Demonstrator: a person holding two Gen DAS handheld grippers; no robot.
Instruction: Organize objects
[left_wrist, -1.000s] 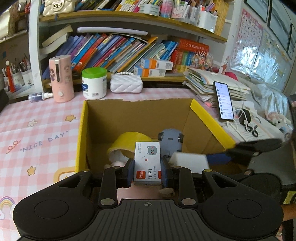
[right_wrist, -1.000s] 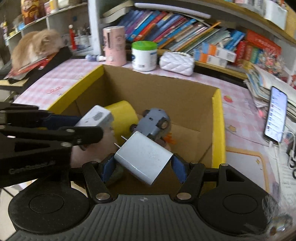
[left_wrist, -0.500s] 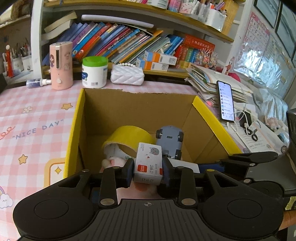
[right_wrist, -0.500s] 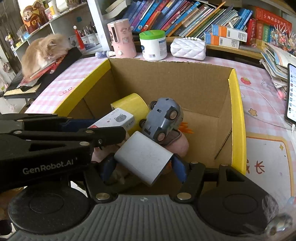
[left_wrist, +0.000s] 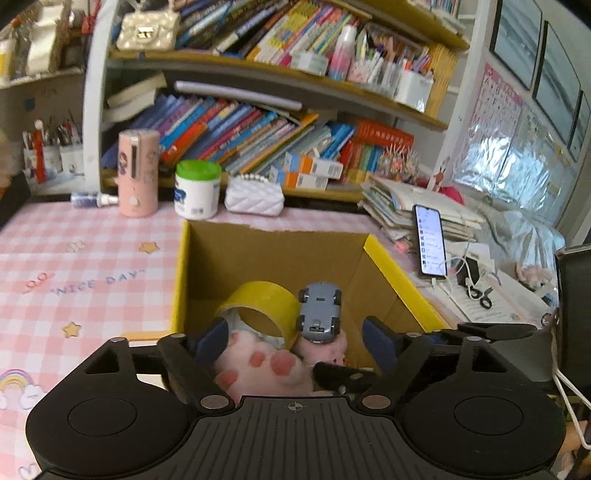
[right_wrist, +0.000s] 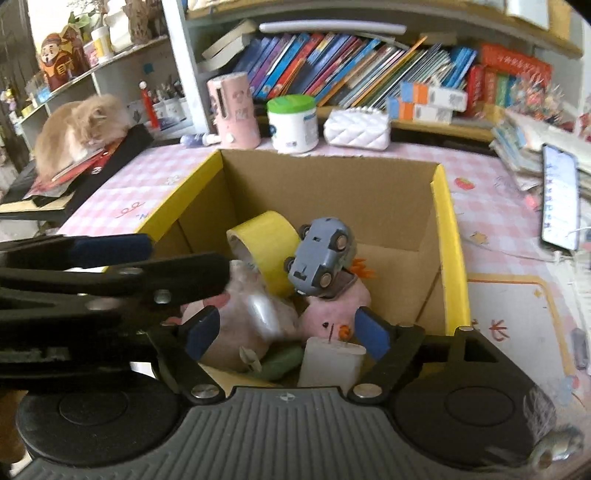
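Release step: both tongs, left (left_wrist: 293, 341) and right (right_wrist: 286, 332), just spread empty over the carton (right_wrist: 448, 236); next, fetch another bench item

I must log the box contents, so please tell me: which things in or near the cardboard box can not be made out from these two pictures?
- Box floor: both views, covered by the pink plush, yellow tape roll and toy car.
- White charger: right wrist view, lower part cut off by the gripper body.
- Small staple box: in neither view.
- Phone screen text: too small.
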